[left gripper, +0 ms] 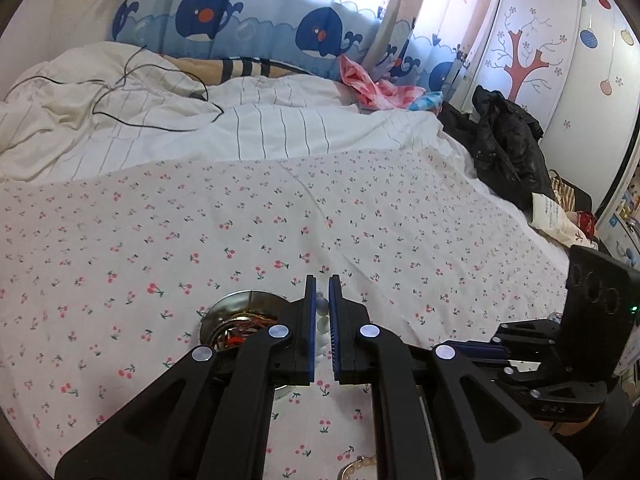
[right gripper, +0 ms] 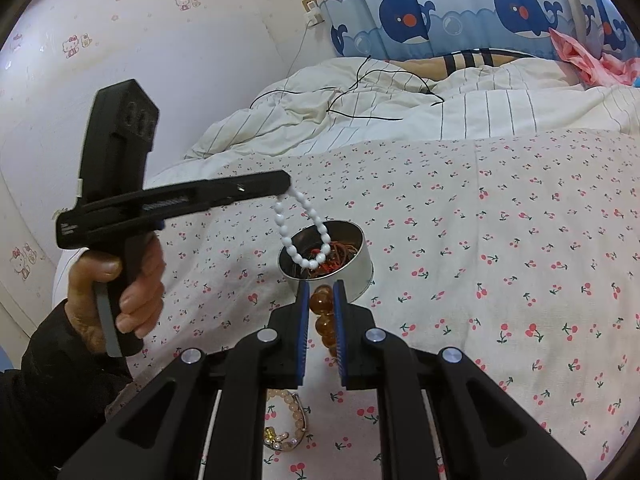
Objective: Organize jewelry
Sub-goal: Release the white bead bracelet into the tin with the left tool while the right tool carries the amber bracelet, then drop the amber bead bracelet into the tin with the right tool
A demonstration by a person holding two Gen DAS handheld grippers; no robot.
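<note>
A bed [left gripper: 280, 208] in cherry-print sheet fills the room, whale-print curtains [left gripper: 248, 20] glowing with daylight behind.

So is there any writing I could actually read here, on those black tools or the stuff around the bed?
No text reads clearly.
Right gripper: raised letters on its body, seen in the left wrist view, too blurred to read.
Left gripper: small pale marking on its side, too small to read.
White bag beside the bed: dark print, too small to read.
</note>
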